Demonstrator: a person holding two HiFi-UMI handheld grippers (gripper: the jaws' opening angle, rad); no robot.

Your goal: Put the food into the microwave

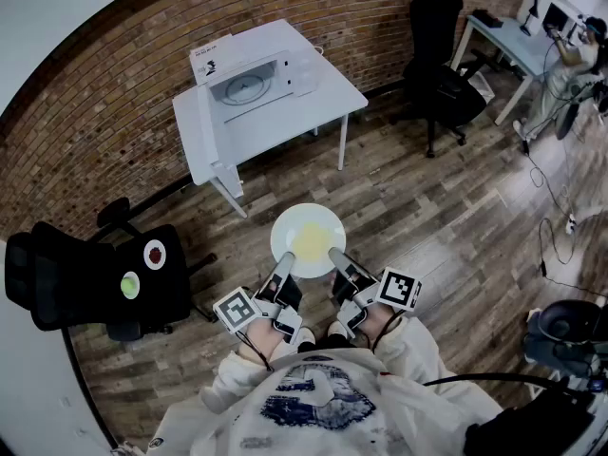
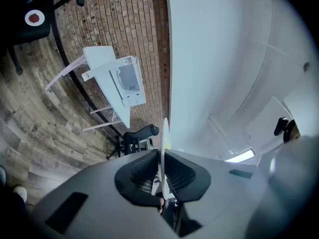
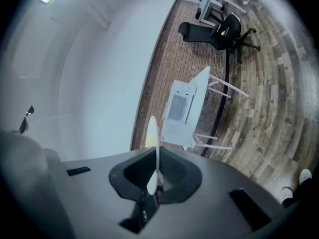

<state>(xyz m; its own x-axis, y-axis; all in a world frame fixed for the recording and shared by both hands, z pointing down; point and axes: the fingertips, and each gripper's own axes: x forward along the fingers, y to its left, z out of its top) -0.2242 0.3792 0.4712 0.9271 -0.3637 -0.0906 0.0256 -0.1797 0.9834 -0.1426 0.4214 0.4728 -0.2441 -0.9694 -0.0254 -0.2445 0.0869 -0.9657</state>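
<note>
Food [image 1: 311, 242] sits on the plate [image 1: 288, 222], whose near rim is clamped by the jaws of the left gripper [image 1: 284, 265] and the right gripper [image 1: 335, 255] alike. The microwave [image 1: 253, 82] stands well ahead of both jaws, on the worktop [image 1: 328, 103].

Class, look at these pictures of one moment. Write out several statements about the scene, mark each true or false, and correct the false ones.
1. The left gripper and the right gripper are both shut on the rim of the plate. True.
2. The door of the microwave is closed. False: it is open and the inside shows.
3. The plate rests on the white table. False: it is held above the wooden floor, apart from the table.
4. The plate carries yellow food. True.
</note>
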